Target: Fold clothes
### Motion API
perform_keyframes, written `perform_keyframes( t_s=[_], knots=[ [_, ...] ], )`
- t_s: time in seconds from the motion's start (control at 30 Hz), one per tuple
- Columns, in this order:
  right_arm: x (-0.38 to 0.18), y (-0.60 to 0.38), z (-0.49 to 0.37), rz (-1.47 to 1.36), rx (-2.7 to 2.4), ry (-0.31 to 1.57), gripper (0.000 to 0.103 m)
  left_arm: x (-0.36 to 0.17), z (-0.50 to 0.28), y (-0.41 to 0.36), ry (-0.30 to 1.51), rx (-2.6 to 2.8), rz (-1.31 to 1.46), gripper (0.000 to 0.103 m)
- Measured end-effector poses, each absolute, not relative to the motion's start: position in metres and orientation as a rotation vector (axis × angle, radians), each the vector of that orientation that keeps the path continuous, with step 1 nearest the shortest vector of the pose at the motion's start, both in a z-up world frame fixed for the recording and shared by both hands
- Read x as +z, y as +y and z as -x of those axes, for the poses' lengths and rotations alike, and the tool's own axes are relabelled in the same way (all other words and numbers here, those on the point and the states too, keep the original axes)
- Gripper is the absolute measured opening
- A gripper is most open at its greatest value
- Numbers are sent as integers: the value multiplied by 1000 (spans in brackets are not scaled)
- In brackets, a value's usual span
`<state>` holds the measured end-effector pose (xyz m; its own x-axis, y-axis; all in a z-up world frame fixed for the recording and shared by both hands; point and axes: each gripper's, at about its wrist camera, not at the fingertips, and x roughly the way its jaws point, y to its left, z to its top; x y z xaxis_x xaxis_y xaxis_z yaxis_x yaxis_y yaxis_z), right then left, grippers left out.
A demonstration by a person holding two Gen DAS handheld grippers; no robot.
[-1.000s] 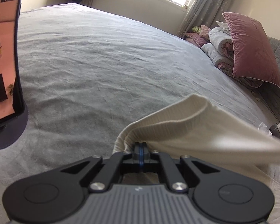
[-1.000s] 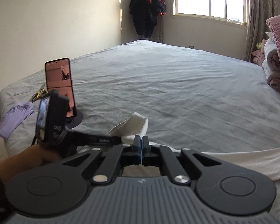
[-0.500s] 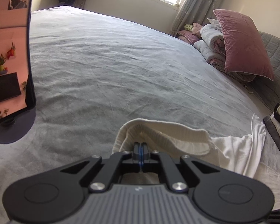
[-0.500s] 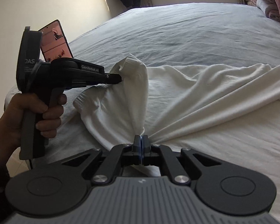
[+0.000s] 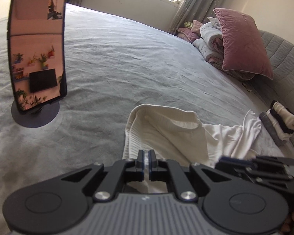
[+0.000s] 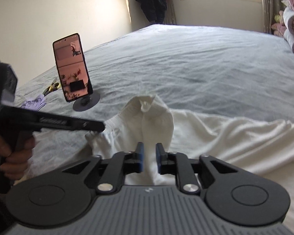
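One white garment [image 5: 166, 129] is spread across the near part of a wide bed [image 5: 127, 62] covered in a grey, finely creased sheet. A thick ribbed band, soft and rounded, is raised in a hump at the garment's near end, while the thinner, smoother cloth behind it is gathered in loose folds [image 6: 235, 135] trailing to the right. The left gripper [image 5: 146, 156] is seen with its two blue-edged black jaws parted by only a narrow slit, white cloth showing in the gap; whether the cloth is pinched cannot be told. The right gripper [image 6: 149, 156] is seen with its jaws set a little apart and the ribbed band lying loose between them, not squeezed. One phone [image 5: 37, 45], a flat glossy slab with a lit pinkish screen, is propped upright on a round dark disc stand [image 5: 36, 115] to the left of the garment. Two velvety pink pillows [image 5: 243, 45] and a rolled pale quilt [image 5: 209, 39] are piled at the far right. A small stack of folded clothes [image 5: 280, 123] is set by the padded grey headboard [image 5: 284, 58].
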<state>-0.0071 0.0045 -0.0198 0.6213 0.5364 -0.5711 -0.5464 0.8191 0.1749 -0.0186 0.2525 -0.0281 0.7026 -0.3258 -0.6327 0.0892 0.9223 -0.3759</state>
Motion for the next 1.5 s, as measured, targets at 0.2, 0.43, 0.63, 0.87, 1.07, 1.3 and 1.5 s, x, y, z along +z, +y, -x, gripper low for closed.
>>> perform_keyframes(
  t_s=[0.2,0.43,0.63,0.87,1.07,1.3,1.5],
  knots=[
    [-26,16,-16,78,578,603,47,-35,13,266,811,-250,397,4],
    [-32,28,-34,89,595,584,18,-46,5,267,855,-242,386,4],
    [-11,44,0,154,679,505,3,-49,3,272,866,-242,400,3],
    [-10,86,50,408,796,435,0,-50,3,276,872,-232,437,3],
    [-19,87,51,434,745,429,11,-42,10,282,839,-193,446,4],
    [-28,62,43,413,646,477,15,-34,6,283,800,-316,605,32],
    [-38,46,40,382,617,515,15,-44,-5,258,866,-419,724,53]
  ],
)
